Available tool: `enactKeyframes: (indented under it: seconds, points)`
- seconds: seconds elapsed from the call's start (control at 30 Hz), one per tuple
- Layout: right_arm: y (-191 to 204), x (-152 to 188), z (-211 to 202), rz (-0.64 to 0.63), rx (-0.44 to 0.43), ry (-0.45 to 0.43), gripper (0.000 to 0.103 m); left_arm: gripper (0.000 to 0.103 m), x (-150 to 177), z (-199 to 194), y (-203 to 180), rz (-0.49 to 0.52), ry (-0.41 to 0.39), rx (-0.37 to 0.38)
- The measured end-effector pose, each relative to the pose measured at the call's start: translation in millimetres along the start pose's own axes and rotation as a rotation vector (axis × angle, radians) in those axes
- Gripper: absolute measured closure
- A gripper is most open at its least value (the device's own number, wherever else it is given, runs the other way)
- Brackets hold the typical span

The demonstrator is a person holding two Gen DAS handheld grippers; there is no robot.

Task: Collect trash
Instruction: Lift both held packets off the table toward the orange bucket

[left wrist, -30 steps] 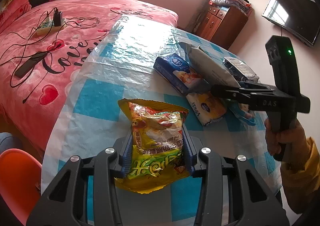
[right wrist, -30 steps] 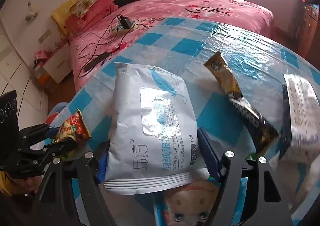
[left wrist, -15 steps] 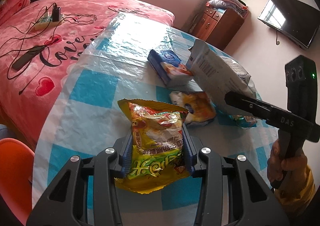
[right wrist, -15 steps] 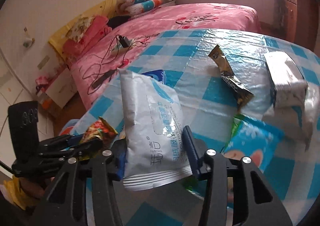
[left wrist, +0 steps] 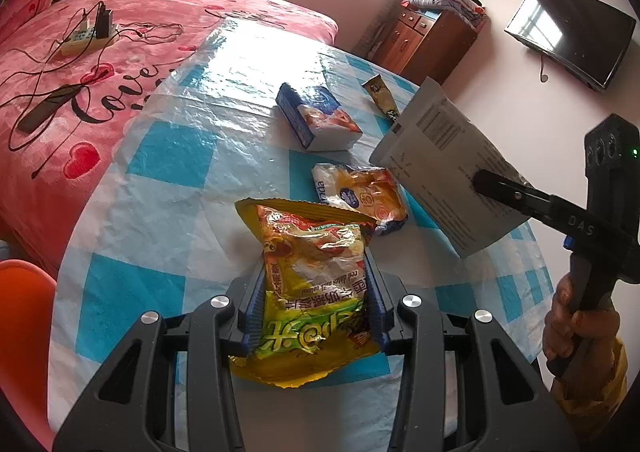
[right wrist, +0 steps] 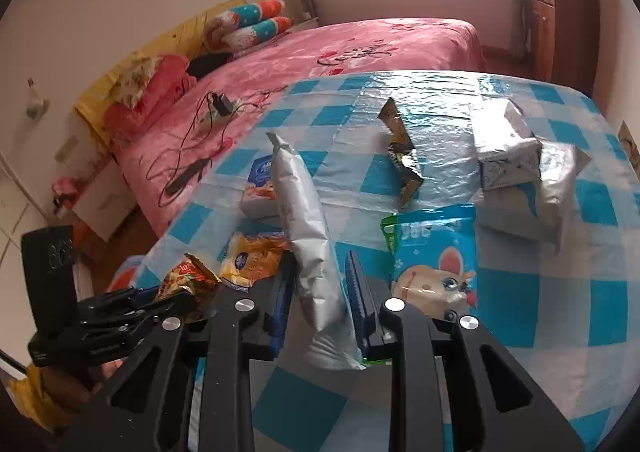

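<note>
Two claws above a round bench (left wrist: 160,179) under a blue-and-white checked plastic cover, each already loaded. Left claw (left wrist: 316,296) clamped on a crinkled yellow, green and red snack wrapper (left wrist: 316,272), long axis running straight out along the fingers toward the middle of the bench. Right claw (right wrist: 318,294), jaws just narrowed, pinching a flat silver-white foil pouch (right wrist: 304,228) near its lower end; pouch now edge-on and nearly upright, lifted clear of the bench, long axis rising away from the fingers. From the left wrist view, the same pouch (left wrist: 448,167) hanging over the bench's right edge.

Loose trash left on the bench: an orange-and-white bread wrapper (left wrist: 360,191) just beyond the left claw, nearest to that hand; a blue-and-white tissue pack (left wrist: 316,119) further toward the middle; a brown-and-gold stick sachet (right wrist: 402,155) and a blue cartoon-rabbit packet (right wrist: 436,256) nearer the right claw. No bin visible, so likely carry-off next.
</note>
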State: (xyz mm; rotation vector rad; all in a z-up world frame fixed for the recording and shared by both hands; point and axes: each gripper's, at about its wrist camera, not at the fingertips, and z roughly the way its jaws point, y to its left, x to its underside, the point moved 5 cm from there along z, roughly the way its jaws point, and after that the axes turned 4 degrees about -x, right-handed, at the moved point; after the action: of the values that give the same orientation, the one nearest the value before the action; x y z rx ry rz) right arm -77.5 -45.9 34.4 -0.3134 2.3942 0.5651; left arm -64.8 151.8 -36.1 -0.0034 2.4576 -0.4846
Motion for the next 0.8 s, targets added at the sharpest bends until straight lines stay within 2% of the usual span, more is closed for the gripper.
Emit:
enactKeyframes:
  seconds: [0.1,0.2,0.43,0.63,0.8]
  points:
    - [3,0,9,-0.010,0.004,0.010,0.067,0.059,2,0,-1,0.003,0.002,0.000]
    - [1,3,17,-0.021,0.020,0.017,0.066,0.059,3,-1,-1,0.000,0.002,0.000]
    - [11,9,14,-0.063,0.091,-0.020,0.081,0.059,4,-7,9,-0.018,-0.007,0.001]
    - [23,7,0,-0.078,0.093,-0.053,0.083,0.059,5,-18,14,-0.027,-0.031,0.014]
    - [42,5,-13,-0.067,0.038,-0.070,0.083,0.059,6,-36,19,-0.031,-0.064,0.024]
